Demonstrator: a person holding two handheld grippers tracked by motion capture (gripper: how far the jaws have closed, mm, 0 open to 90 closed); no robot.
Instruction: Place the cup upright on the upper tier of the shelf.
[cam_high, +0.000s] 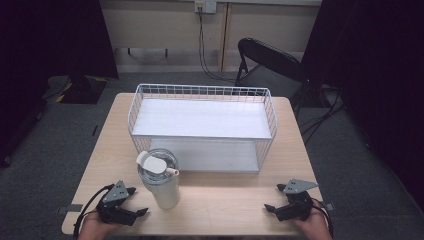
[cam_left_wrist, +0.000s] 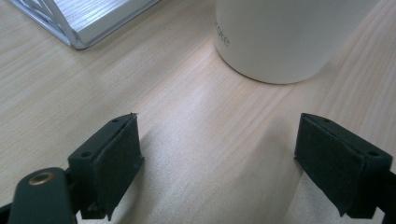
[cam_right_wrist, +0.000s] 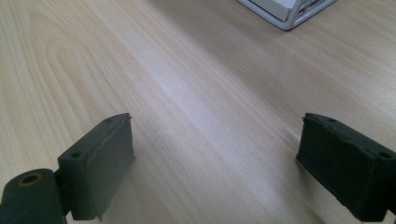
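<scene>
Your left claw sits at the lower left of the high view, resting low over the near edge of the counter, jaws spread wide with nothing between them; in the left gripper view the two black pads frame bare wood, and the base of the tumbler fills the upper right just beyond them. Your right claw lies at the lower right of the high view, equally wide open and empty, well apart from anything; its own view has a corner of the basket at the top right edge. The tumbler stands upright just right of your left claw, in the lower middle-left of the frame, close in front of the basket. It is a white, smooth-walled cup with a clear lid and a flip tab on top, so I judge it stiff, probably steel and fairly weighty, more so if filled, and the glossy wall is likely slippery. Take it across the body about mid-height or a little above, pads square to the wall, rather than by the lid, which could pop loose. Farther off, the white wire basket spans the middle of the counter, empty. Beyond it, at the top of the frame, a black chair stands on the floor.
</scene>
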